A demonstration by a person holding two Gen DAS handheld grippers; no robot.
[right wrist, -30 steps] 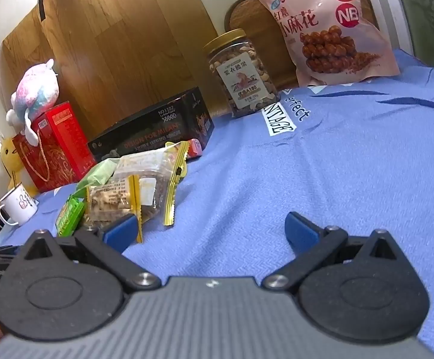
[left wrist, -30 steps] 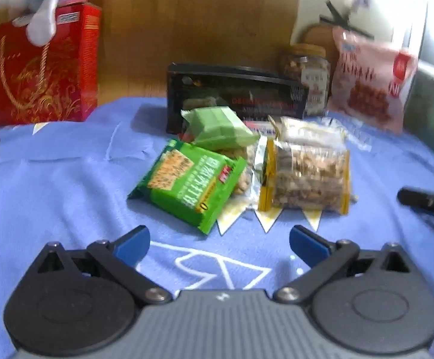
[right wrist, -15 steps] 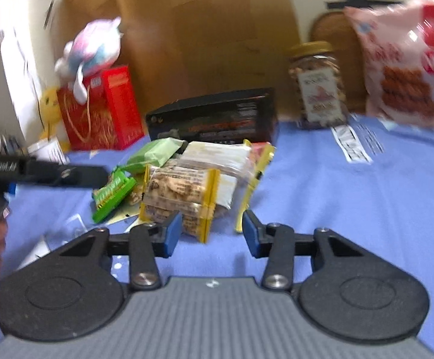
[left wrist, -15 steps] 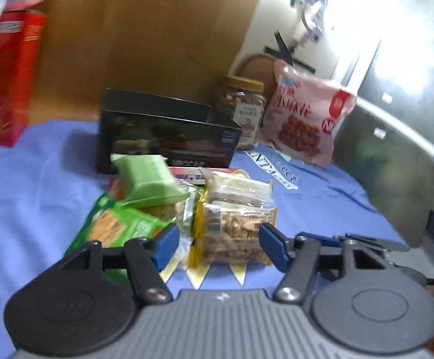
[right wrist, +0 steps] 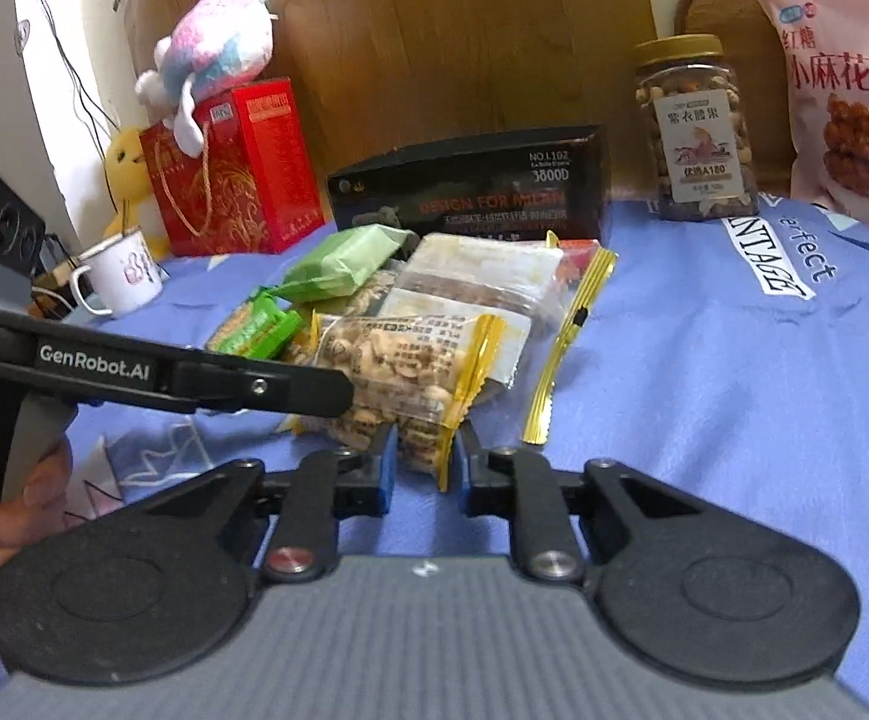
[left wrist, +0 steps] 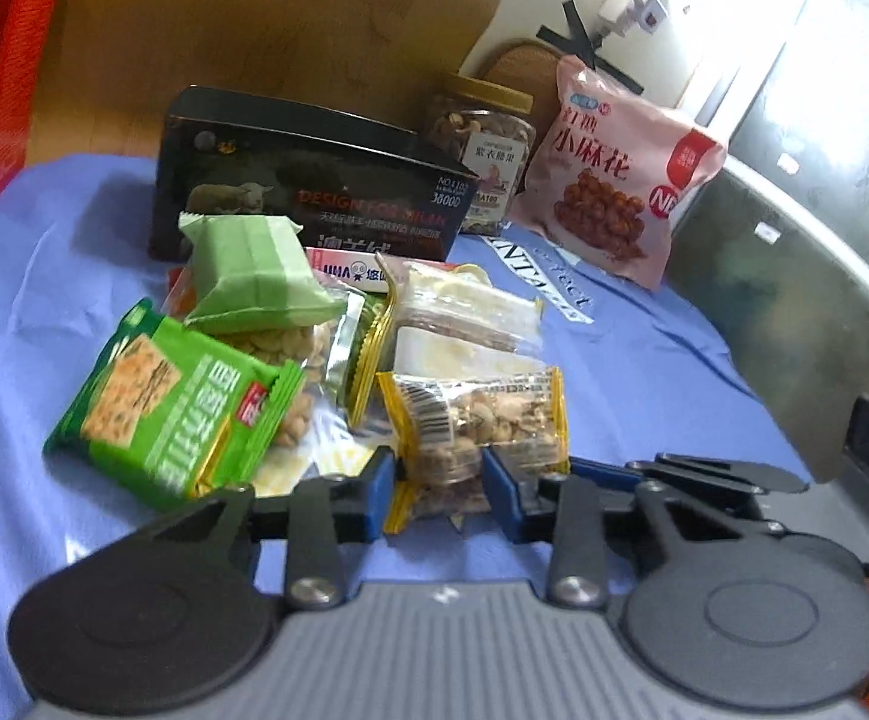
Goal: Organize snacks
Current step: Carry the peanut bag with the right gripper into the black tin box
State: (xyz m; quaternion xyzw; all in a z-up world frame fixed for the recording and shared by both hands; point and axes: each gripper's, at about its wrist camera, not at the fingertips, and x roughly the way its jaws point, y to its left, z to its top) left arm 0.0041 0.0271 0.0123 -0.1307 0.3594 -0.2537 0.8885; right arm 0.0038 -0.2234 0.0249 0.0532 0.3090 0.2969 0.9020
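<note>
A pile of small snack packets lies on the blue cloth (left wrist: 644,372). At its front is a clear nut packet with yellow ends (left wrist: 482,426), also in the right wrist view (right wrist: 398,366). My left gripper (left wrist: 437,489) is shut on its near end. My right gripper (right wrist: 422,462) is shut on the same packet from the other side. A green cracker packet (left wrist: 170,402) lies to the left of it, a pale green packet (left wrist: 254,270) on top, and larger clear packets (left wrist: 464,318) behind.
Behind the pile stand a black box (left wrist: 308,192), a nut jar (left wrist: 482,132) and a pink snack bag (left wrist: 614,168). A red gift bag (right wrist: 230,174) with a plush toy (right wrist: 212,60) and a white mug (right wrist: 122,270) stand far left.
Both grippers have moved in on the pile and closed from wide open onto the front nut packet.
</note>
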